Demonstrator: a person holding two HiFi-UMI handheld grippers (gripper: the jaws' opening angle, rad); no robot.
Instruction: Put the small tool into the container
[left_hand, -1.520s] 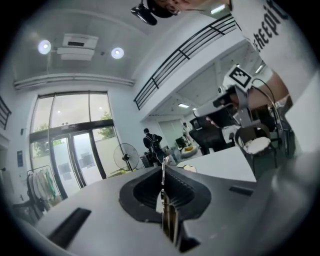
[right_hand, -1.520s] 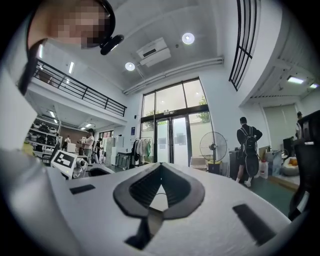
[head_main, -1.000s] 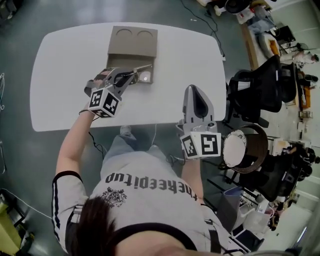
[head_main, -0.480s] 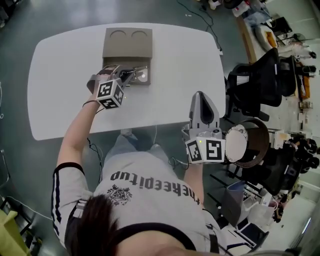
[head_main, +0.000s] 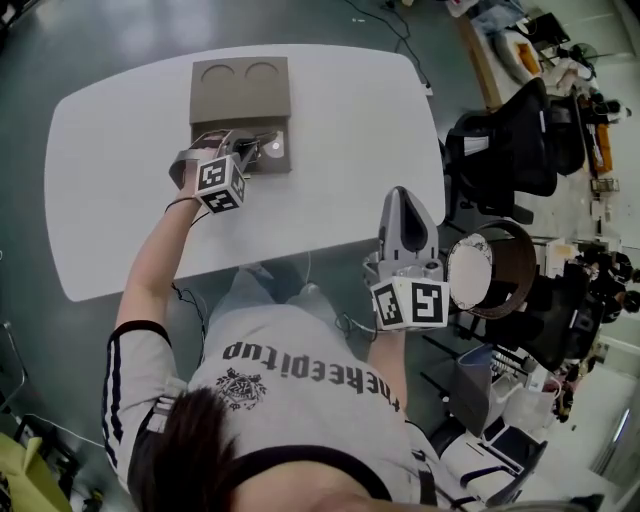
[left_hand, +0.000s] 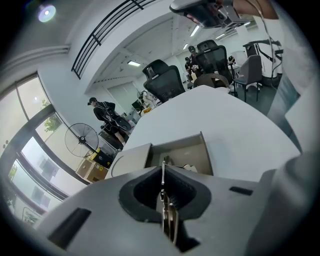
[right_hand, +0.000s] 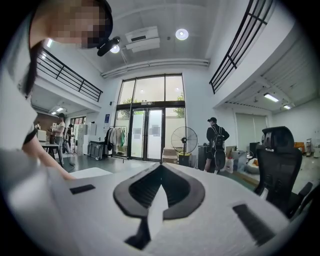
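Note:
A brown cardboard container (head_main: 240, 92) lies on the far part of the white table (head_main: 120, 190); its near compartment (left_hand: 186, 152) is open and holds a small white piece. My left gripper (head_main: 250, 158) is shut on a thin metal tool (left_hand: 163, 197). The tool's tip (head_main: 266, 143) reaches over the open compartment. My right gripper (head_main: 404, 205) hovers at the table's near right edge, shut with nothing in it; in the right gripper view (right_hand: 161, 167) it faces the room.
Black office chairs (head_main: 500, 160) and a round brown stool (head_main: 490, 285) stand right of the table. A standing fan (right_hand: 184, 140) and people are far off in the room. The person's legs are under the table's near edge.
My left gripper has carried the tool forward, closer over the container's open compartment. The right gripper has stayed near the table's front right edge.

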